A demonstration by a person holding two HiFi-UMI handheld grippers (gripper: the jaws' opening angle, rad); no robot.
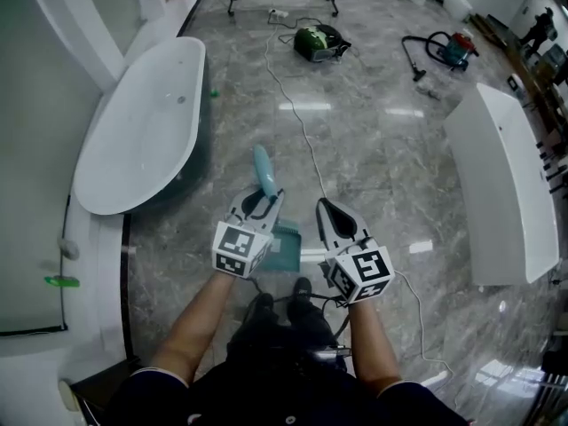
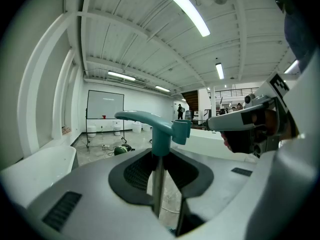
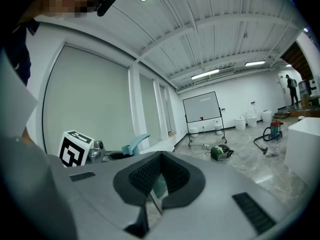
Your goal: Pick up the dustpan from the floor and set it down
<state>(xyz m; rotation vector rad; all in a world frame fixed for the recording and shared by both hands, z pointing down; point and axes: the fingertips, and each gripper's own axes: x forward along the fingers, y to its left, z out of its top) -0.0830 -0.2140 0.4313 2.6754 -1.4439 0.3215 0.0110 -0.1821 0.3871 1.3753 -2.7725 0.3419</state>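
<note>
We see the teal plastic dustpan (image 1: pixel 286 248) low in front of us, its flat scoop hanging between the two tools over the glossy grey marbled floor (image 1: pixel 382 149). We cannot tell whether the scoop touches the floor. A thin metal shaft (image 2: pixel 158 189) rises from it to a curved teal handle (image 1: pixel 264 170) with a short hollow socket at one end.

The left hand-held gripper (image 1: pixel 266 198) has its jaws set narrow and pressed on that shaft, just under the handle. In the left gripper view the black ribbed pads (image 2: pixel 135 171) close on the shaft from both sides.

The right hand-held gripper (image 1: pixel 324 207) sits just beside the scoop on its right. Its dark pads (image 3: pixel 145 174) meet at the tips and hold nothing, and a strip of teal shows through the gap below them.

Further out, a white oval bathtub (image 1: pixel 142 136) stands to the left, and a white cable (image 1: pixel 297 118) trails across the floor ahead.
</note>
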